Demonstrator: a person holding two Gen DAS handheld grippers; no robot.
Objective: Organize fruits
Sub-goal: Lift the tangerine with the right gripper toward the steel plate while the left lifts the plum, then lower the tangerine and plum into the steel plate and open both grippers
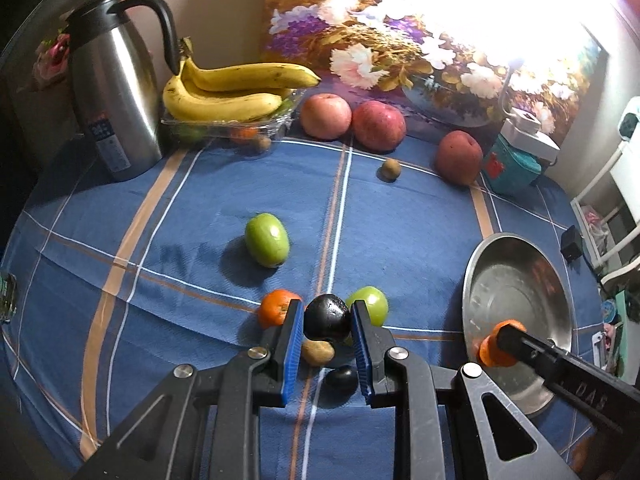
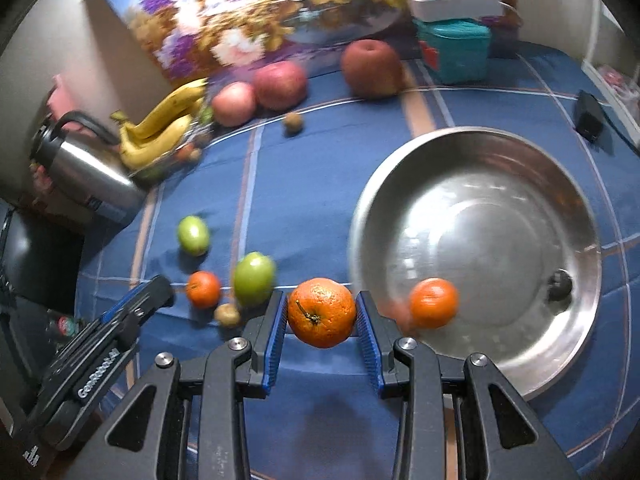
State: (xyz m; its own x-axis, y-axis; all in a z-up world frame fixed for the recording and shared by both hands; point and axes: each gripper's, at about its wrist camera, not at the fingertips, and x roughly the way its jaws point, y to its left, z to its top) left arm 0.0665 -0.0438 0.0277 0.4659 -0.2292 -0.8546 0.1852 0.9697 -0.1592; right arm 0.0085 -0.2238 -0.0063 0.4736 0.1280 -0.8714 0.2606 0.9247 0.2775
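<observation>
Nearest, the left gripper (image 1: 326,318) is clamped on a dark plum (image 1: 326,317), blue pads pressing both its sides, the fruit lifted clear of the blue checked tablecloth (image 1: 180,208). Beneath it on the cloth lie a small brown fruit (image 1: 318,352) and a second dark plum (image 1: 341,378). Just past the fingers, at 11 o'clock, sits a small orange (image 1: 274,307); at 1 o'clock, a green fruit (image 1: 372,304).

The right gripper (image 2: 322,314) holds a larger orange (image 2: 322,313), stalk end facing the camera, pads tight on either side. At 3 o'clock from it lies the steel basin (image 2: 580,208), with another orange (image 2: 434,303) inside near the rim, blurred.

Mid-cloth, at 11 o'clock from the left gripper, a green oval fruit (image 1: 267,240) lies alone. Farther out, a small brown fruit (image 1: 390,169) at 12 o'clock.

Far edge: bananas (image 1: 232,92) on a clear tray (image 1: 224,126), steel thermos jug (image 1: 114,100) at 10 o'clock, three red apples (image 1: 378,125) along the floral picture (image 1: 400,32), a teal box (image 1: 514,168) at 2 o'clock.
</observation>
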